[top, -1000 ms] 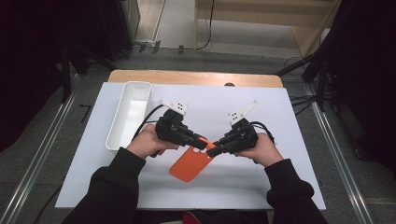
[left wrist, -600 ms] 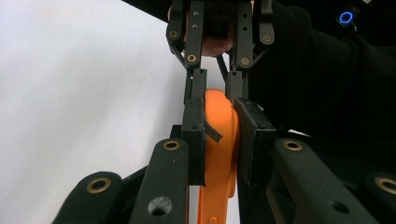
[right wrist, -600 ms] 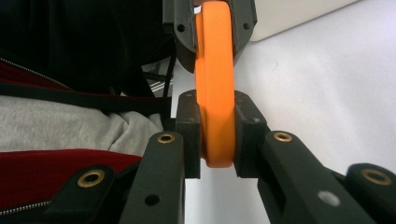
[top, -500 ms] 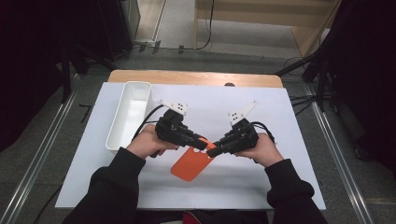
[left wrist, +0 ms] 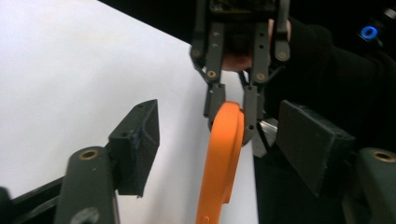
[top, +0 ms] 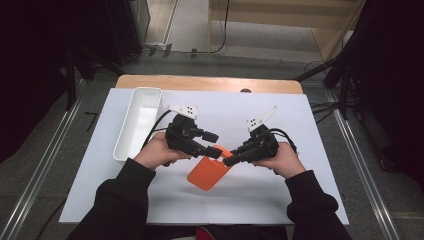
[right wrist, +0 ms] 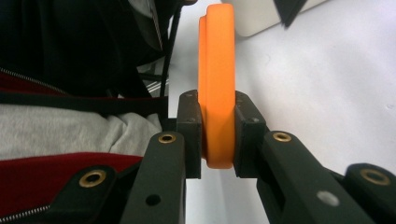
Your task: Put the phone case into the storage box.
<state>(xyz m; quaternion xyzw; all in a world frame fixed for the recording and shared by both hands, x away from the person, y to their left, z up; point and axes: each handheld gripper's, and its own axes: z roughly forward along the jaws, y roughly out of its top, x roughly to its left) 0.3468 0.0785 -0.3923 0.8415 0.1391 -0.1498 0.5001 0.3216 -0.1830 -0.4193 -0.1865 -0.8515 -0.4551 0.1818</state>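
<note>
Orange flat piece (top: 209, 172), looks like a moulded plastic or silicone lid, hangs tilted just above the white table cover (top: 280, 200), lower centre of the high view, between both hands.

Right gripper (top: 231, 160): jaws clamped on the piece's edge. In the right gripper view the pads (right wrist: 189, 135) press both faces of the rim (right wrist: 217, 93), and the piece runs away from the camera edge-on.

Left gripper (top: 216, 145): jaws have just been opening and now stand apart. In the left gripper view the orange piece (left wrist: 224, 158) sits between them with clear gaps on each side, so nothing presses on it. The right gripper (left wrist: 233, 109) shows beyond it, at the top of that view, pinching the far end.

So the right one carries it alone, as I read it.

Handling, my guess:
- Light; one pinch at the edge holds it up.
- No obvious sag from that end, so fairly stiff, though a silicone part could flex under load.
- Smooth faces, rounded rim: could pivot or slip in a narrow pinch. Grip deeper, onto the flat, rather than on the bead.
- Not fragile; a drop here does no harm.

Best hold: across the thin section near a corner, pads flat on both faces, as the right one has it.

White tray (top: 140, 120) sits upper left of the hands, well apart from the piece.
</note>
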